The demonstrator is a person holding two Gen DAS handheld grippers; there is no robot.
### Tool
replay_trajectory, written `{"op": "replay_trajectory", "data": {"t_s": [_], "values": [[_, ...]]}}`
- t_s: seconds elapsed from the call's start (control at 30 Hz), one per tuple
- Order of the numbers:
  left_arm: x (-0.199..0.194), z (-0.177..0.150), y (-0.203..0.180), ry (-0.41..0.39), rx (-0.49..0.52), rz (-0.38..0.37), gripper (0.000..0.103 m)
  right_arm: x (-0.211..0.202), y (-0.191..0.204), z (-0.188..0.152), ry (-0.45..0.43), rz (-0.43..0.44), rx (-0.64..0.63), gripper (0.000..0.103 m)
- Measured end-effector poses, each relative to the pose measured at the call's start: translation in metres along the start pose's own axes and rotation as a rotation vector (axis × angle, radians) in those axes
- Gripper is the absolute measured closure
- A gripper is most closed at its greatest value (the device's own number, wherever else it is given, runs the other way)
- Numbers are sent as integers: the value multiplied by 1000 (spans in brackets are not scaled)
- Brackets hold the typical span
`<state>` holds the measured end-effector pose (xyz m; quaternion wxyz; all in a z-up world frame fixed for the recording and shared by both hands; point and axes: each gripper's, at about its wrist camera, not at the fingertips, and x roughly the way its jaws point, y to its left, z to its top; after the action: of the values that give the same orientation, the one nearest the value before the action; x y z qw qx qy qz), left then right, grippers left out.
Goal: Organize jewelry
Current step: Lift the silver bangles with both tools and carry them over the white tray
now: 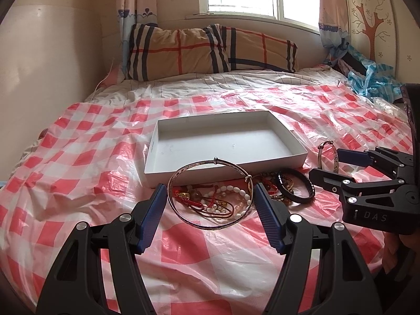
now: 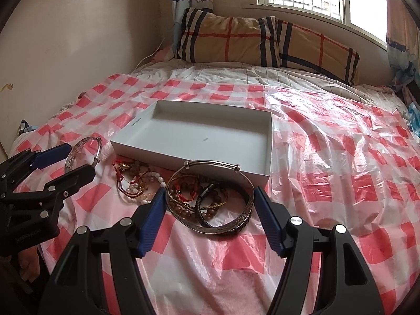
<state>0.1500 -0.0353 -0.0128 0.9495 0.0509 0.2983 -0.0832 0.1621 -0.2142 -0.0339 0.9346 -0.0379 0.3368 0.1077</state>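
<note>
An empty white shallow box (image 1: 183, 177) (image 2: 147, 152) lies on a red-and-white checked plastic sheet on the bed. A jewelry pile lies in front of it: pearl bracelets (image 1: 236, 191) (image 2: 155, 177), red cords, bead bracelets, a black band (image 1: 302, 186). My left gripper (image 1: 210, 191) holds a thin silver bangle (image 1: 210, 225) between its pads, raised over the pile; it also shows in the right wrist view (image 2: 84, 144). My right gripper (image 2: 210, 197) holds a wider silver bangle (image 2: 218, 229) between its pads, also visible in the left wrist view (image 1: 326, 155).
A plaid pillow (image 1: 210, 50) lies at the head of the bed under the window. Blue crumpled plastic (image 1: 372, 78) lies at the far right. A wall runs along the left side. The checked sheet (image 2: 341, 157) is wrinkled to the right of the box.
</note>
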Motion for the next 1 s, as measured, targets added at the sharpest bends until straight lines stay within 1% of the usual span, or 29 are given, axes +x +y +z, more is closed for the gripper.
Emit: {"op": "replay_trajectory", "data": {"t_s": [1.0], "values": [[-3, 5, 0, -20, 0, 7, 39, -1, 2, 2, -8, 1, -2, 37]]}}
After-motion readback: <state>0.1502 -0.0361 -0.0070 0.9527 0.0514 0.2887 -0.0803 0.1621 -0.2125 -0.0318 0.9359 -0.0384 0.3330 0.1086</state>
